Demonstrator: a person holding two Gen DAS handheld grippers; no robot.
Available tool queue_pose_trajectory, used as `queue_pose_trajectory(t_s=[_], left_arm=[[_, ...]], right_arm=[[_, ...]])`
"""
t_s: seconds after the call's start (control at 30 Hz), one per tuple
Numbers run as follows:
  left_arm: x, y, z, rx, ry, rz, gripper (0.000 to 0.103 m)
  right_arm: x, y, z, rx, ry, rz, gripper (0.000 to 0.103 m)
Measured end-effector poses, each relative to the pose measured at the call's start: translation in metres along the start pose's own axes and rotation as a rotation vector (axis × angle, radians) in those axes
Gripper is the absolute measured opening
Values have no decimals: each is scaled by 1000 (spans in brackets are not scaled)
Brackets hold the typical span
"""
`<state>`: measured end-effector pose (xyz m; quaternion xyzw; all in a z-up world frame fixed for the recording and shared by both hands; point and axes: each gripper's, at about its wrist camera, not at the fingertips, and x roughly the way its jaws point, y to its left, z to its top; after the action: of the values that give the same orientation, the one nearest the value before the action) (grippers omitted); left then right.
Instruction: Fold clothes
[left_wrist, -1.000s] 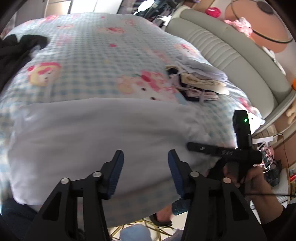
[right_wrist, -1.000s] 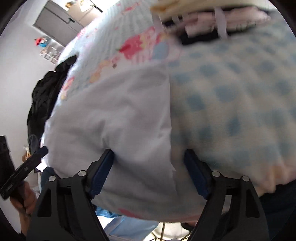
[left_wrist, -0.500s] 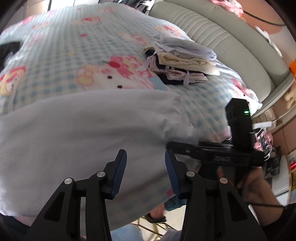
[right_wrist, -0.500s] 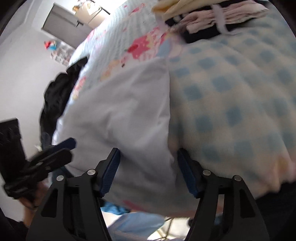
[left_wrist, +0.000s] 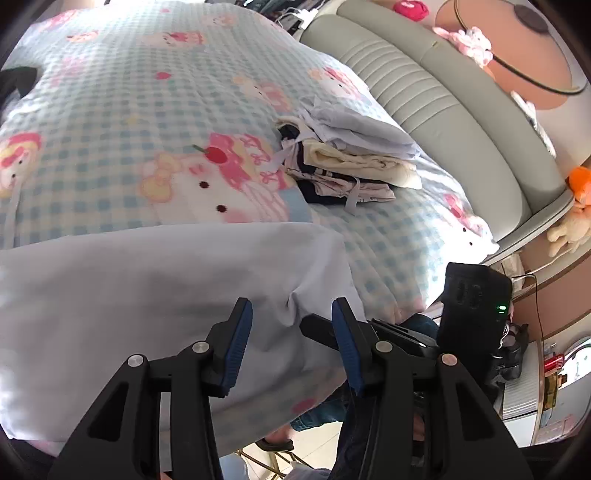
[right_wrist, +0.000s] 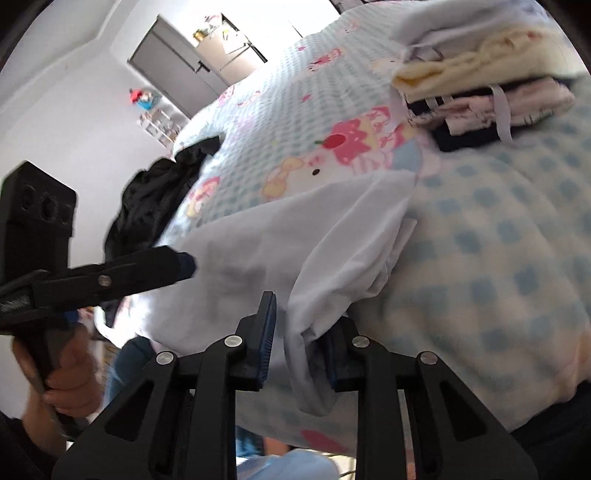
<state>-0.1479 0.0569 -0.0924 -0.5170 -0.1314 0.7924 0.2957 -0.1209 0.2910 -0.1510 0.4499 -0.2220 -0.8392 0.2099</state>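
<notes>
A bed under a blue-checked cartoon blanket (left_wrist: 110, 110) fills the room ahead of both grippers, with a padded grey headboard (left_wrist: 461, 122) off to the right of the left one. A white garment (left_wrist: 147, 288) lies spread over the near edge of the blanket, directly in front of and beneath both tools. Beyond it, up and to the right of the left gripper, sits a stack of folded clothes (left_wrist: 351, 158). A heap of black clothing (right_wrist: 155, 199) lies far to the left of the right gripper. The left gripper (left_wrist: 291, 332) hangs over the garment with its jaws apart, cloth showing between them but not pinched. The right gripper (right_wrist: 301, 332) has a bunched corner of the garment in its jaws; whether it is clamped tight I cannot tell.
</notes>
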Motion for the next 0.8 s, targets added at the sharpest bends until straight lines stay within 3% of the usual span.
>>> queue_pose_trajectory(t_s=[0.2, 0.43, 0.5, 0.53, 0.57, 0.63, 0.8], left_arm=[[25, -20, 14, 26, 52, -50, 54], [66, -44, 14, 68, 147, -54, 59], [78, -45, 9, 78, 155, 1, 53], [83, -45, 7, 84, 156, 40, 31], [88, -43, 6, 83, 164, 71, 15], [92, -33, 8, 32, 171, 68, 14], [82, -20, 11, -10, 142, 62, 13]], right_arm=[[-8, -4, -2, 16, -32, 22, 23], [-13, -4, -8, -5, -50, 35, 23], [-11, -3, -10, -18, -38, 35, 25], [-9, -3, -11, -23, -32, 35, 25], [-9, -5, -10, -23, -24, 27, 27], [-11, -11, -9, -5, -10, 24, 36], [-39, -50, -13, 124, -47, 39, 38]])
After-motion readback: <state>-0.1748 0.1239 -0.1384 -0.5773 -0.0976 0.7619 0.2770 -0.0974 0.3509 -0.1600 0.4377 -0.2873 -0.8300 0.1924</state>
